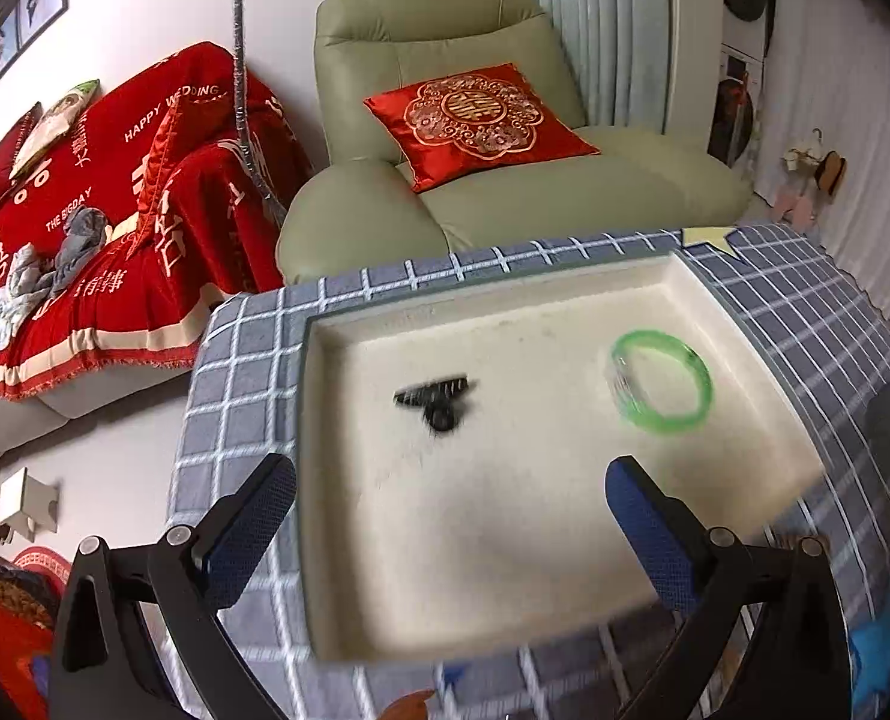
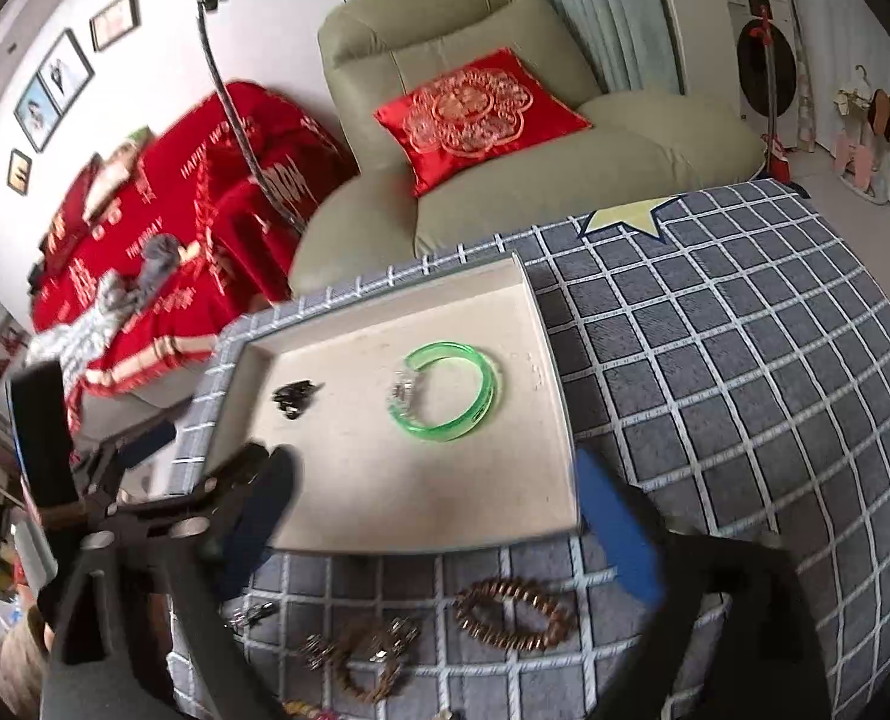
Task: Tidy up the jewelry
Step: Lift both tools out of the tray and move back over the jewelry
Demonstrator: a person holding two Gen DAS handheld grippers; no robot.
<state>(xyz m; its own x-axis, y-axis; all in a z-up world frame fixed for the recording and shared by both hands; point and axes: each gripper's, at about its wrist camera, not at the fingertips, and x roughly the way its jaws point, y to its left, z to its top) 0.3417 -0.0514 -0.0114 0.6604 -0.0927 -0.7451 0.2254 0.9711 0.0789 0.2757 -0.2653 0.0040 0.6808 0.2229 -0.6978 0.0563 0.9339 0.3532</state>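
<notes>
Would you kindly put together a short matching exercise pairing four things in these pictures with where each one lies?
Things:
1. green bangle
2. black hair clip
3. brown bead bracelet
4. red cushion

Places:
A. on the checked cloth, in front of the tray
B. on the armchair seat
C. in the tray, right part
D. in the tray, left part

Pairs: 1-C, 2-D, 3-A, 4-B

Black hair clip (image 1: 435, 401) motion-blurred, detail unreadable; beaded bracelets (image 2: 372, 657) at 6 o'clock on worktop (image 2: 745, 360) smeared, partly cut by frame edge; right tool (image 2: 438, 510) fingers blurred.
</notes>
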